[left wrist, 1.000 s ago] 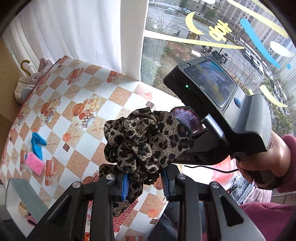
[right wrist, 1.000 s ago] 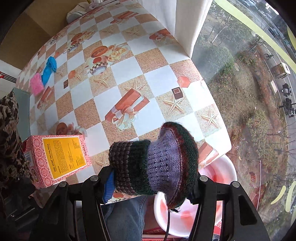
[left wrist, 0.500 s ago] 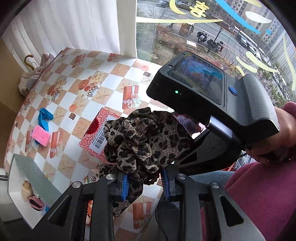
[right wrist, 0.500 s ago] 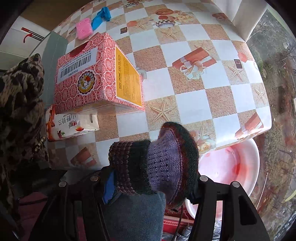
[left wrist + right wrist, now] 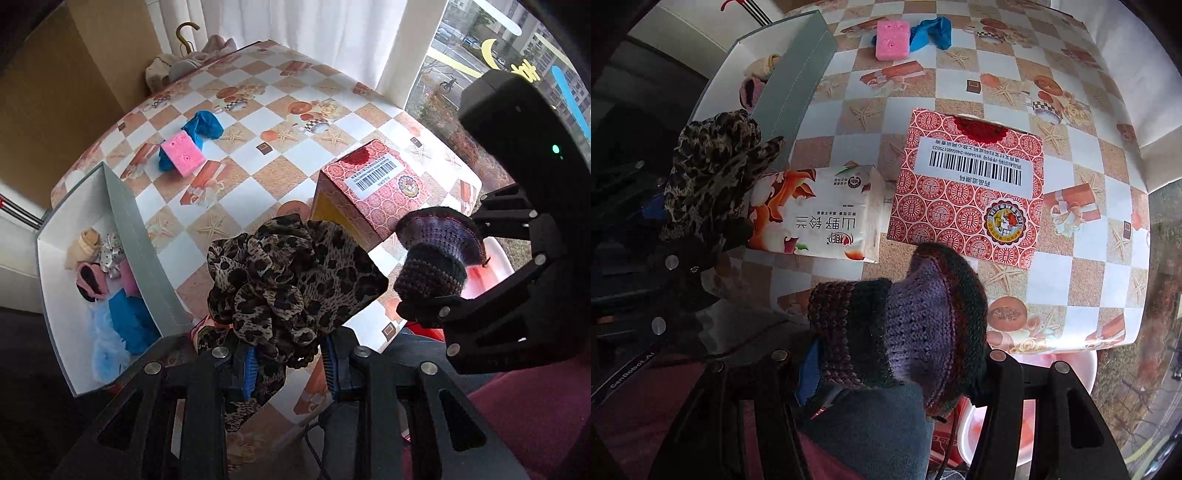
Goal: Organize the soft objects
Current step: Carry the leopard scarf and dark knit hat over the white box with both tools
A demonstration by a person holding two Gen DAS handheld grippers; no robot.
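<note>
Left wrist view: the left gripper (image 5: 288, 369) had its jaws clamped on a leopard-print scrunchie (image 5: 288, 280), which bunched up above the blue pads and was carried clear of the surface (image 5: 258, 177). To the left stood a grey open box (image 5: 136, 236) holding several soft items, among them blue and pink pieces; its contents could not be itemised further. On the far part of the surface lay a pink sponge (image 5: 183, 153) touching a blue cloth (image 5: 203, 127). A red patterned carton (image 5: 373, 184) with a barcode label sat just behind the scrunchie. The right gripper (image 5: 439, 280) appeared at the right, carrying a dark knitted piece (image 5: 436, 258).

Right wrist view: the right gripper (image 5: 897, 362) had its jaws closed on the knitted piece (image 5: 901, 325), purple at its flared end and dark green and brown on the cuff, held above the near edge of the surface (image 5: 960, 74). The scrunchie (image 5: 713, 173) showed at the left, beside the box wall (image 5: 798, 85). A tissue pack (image 5: 820, 218) lay beside the red carton (image 5: 971, 188).

Assessment: the step in hand was carriage of two held soft items toward the box. The next move would call for bringing the left gripper over the box opening, clear of its wall, before release; the right would need to cross above the tissue pack and carton.
</note>
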